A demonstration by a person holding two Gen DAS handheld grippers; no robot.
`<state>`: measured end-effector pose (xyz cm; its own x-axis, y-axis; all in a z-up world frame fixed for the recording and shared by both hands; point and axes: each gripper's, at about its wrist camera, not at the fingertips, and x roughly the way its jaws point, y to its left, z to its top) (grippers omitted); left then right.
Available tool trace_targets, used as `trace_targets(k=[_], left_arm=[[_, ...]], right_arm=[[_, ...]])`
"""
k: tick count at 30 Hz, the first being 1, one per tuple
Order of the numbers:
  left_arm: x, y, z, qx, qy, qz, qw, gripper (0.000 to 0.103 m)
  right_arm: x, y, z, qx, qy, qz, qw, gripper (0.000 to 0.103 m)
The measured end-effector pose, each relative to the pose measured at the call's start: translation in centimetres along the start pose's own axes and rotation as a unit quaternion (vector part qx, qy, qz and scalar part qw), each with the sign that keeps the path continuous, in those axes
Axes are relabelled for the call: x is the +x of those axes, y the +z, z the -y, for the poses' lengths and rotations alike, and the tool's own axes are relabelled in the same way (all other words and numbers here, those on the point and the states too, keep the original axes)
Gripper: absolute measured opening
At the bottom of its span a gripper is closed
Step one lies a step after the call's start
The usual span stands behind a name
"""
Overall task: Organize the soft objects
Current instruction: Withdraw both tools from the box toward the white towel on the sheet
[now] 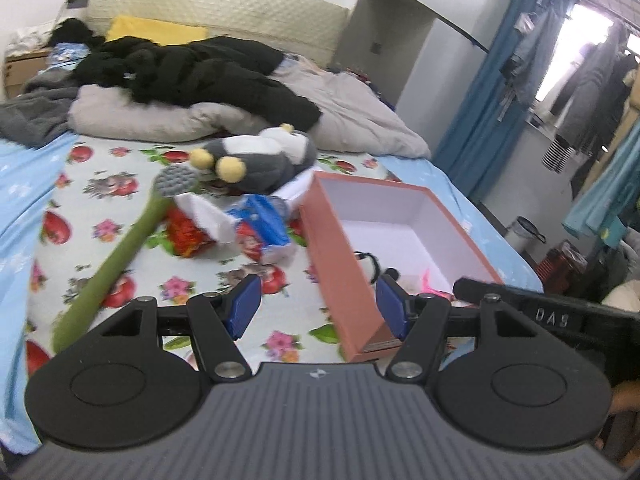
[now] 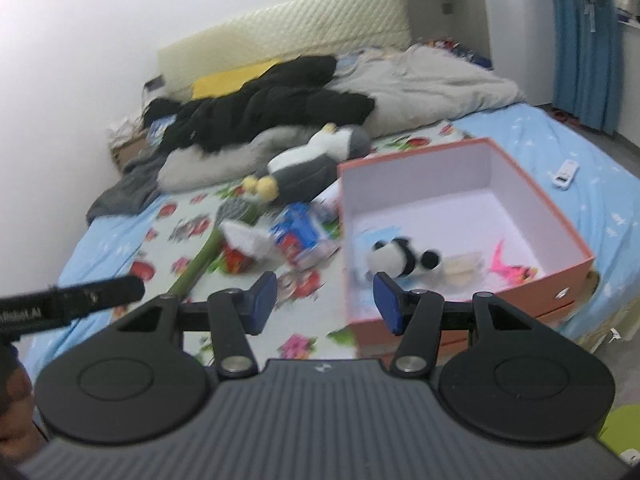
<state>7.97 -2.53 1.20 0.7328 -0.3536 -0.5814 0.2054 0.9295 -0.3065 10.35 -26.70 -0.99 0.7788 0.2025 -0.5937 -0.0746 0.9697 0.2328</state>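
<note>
Left wrist view: the left gripper [image 1: 316, 306] hangs above the floral bed sheet [image 1: 120, 184], jaws apart, nothing between its blue pads [image 1: 242, 306]. Just right of it sits an open orange box [image 1: 340, 256] with a white interior. Beyond the near edge of the sheet lie a grey-and-white plush penguin [image 1: 260, 156], a long green plush stem with a grey head [image 1: 120, 256], and a loose heap of red, white and blue soft items [image 1: 240, 228]. Right wrist view: the right gripper [image 2: 325, 304] hangs over the sheet at the box's near left corner, jaws apart and empty. Inside the box [image 2: 552, 216] lie a small plush panda [image 2: 400, 258] and a pink item [image 2: 508, 266]. A white remote [image 2: 565, 173] rests on the blue sheet to the far right of the box. Black clothing [image 2: 272, 108] and a grey duvet [image 2: 432, 80] cover the far end of the bed.
</note>
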Motion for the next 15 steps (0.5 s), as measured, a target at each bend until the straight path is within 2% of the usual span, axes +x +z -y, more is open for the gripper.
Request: trace_targets(k=[9,15], left_arm=[[-3.3,-2.6,-5.3,-0.045,0.038,0.015,0.9982,0.069],[-2.9,-3.3,-7.3,-0.072,0.060,0.013,0.9955,0.069]], right_arm=[[1.0,-1.3,-5.1,-0.047,0.037,-0.020,0.998,0.056],[3.7,-1.8,-6.3,-0.058,0.053,-0.044,0.996,0.056]])
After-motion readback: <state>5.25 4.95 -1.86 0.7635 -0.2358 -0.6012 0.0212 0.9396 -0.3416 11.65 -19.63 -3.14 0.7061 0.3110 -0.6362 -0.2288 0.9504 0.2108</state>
